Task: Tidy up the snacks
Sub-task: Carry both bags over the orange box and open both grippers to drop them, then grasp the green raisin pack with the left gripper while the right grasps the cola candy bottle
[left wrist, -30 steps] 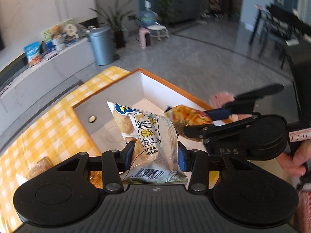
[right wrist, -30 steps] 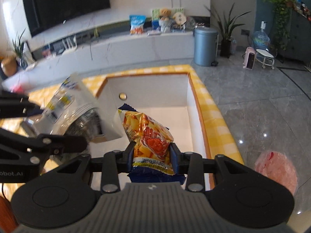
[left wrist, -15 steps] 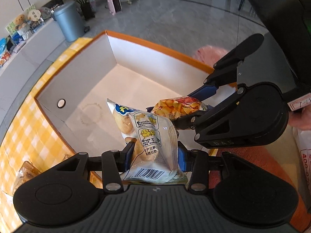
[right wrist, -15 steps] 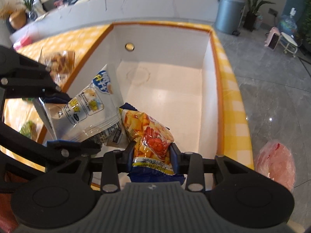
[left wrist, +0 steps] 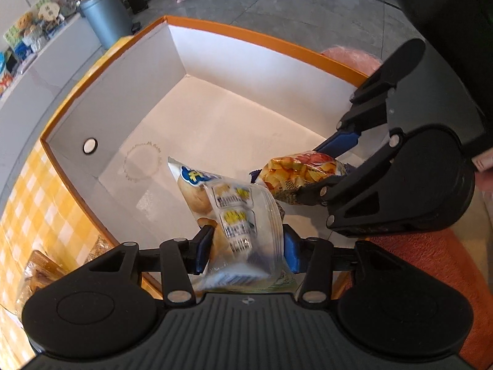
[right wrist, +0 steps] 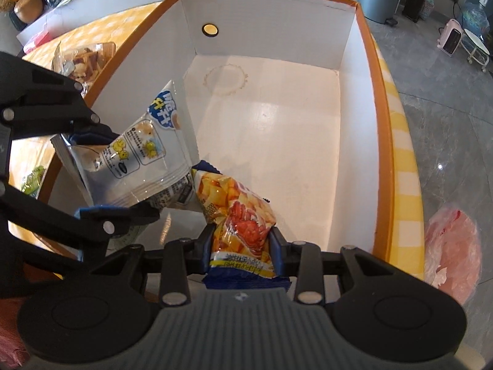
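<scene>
My left gripper is shut on a clear and white pastry packet and holds it inside the near end of the orange-rimmed white box. My right gripper is shut on an orange snack bag and holds it low in the same box, just right of the pastry packet. The two packets touch or nearly touch. In the left wrist view the right gripper comes in from the right with the orange bag. The box floor shows bare.
The box stands on a yellow checked tablecloth. Clear snack packets and a green item lie on the cloth left of the box. A pink plastic bag lies on the floor right. A grey bin stands beyond.
Both grippers have moved forward and down into the box with their packets. The pastry packet has tilted and looks blurred in the left jaws.
</scene>
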Available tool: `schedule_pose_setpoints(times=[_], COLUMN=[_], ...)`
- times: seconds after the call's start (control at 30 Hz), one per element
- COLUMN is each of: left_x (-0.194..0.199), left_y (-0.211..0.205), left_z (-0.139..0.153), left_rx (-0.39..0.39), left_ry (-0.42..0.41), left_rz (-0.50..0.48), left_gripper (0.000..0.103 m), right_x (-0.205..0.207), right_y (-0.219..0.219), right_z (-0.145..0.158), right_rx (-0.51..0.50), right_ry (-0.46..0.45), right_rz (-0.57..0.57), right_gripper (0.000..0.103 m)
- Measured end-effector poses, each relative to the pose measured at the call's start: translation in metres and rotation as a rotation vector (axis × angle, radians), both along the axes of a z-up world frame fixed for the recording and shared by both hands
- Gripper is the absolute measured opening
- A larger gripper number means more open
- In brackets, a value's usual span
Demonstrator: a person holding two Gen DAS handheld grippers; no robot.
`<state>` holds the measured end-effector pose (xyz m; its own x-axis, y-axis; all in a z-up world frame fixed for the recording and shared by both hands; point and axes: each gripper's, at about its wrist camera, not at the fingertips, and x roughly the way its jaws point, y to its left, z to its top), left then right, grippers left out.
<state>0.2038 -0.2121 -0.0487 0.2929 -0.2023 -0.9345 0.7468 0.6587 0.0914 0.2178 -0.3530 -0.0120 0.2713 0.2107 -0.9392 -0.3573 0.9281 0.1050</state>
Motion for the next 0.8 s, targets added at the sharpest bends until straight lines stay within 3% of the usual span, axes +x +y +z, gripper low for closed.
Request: schedule_pose_setpoints(times=[0.17,0.33,0.5,0.57,0.67,0.8], left_x=[0.005,0.004,0.000,-0.004,-0.014,-0.028], left_y=[0.005,0.010,0.019,0.023,0.032,0.052], left_z=[-0.001,0.004,0.014,0.021,0.033,0.050], left_rx=[-0.030,-0.057,-0.088,-0.100,-0.128,-0.201], left_ry=[0.037,0.041,0.023,0.004,-0.028,-0.072], left_rz=[0.045,0.061,0.067,0.069,0.084,0.133], left_gripper=[0.063,0.076,0.080,0.080,0.081,0.081], right_x=[0.006,0.005,0.000,-0.004,-0.009,-0.022], right_y=[0.004,0.003,0.003,0.005,0.010,0.018], right_z=[-0.003,-0.004,0.007,0.014,0.026,0.044], right_rx=[0.011,-0.001,-0.016,-0.018,-0.061,-0.118], right_ry=[0.033,0.034,0.002,-0.020,-0.087,-0.189], right_rz=[-0.016,-0.022,-0.007,0.000,0.013,0.047], right_gripper=[0.037,0.037,0.048,0.053,0.071,0.072])
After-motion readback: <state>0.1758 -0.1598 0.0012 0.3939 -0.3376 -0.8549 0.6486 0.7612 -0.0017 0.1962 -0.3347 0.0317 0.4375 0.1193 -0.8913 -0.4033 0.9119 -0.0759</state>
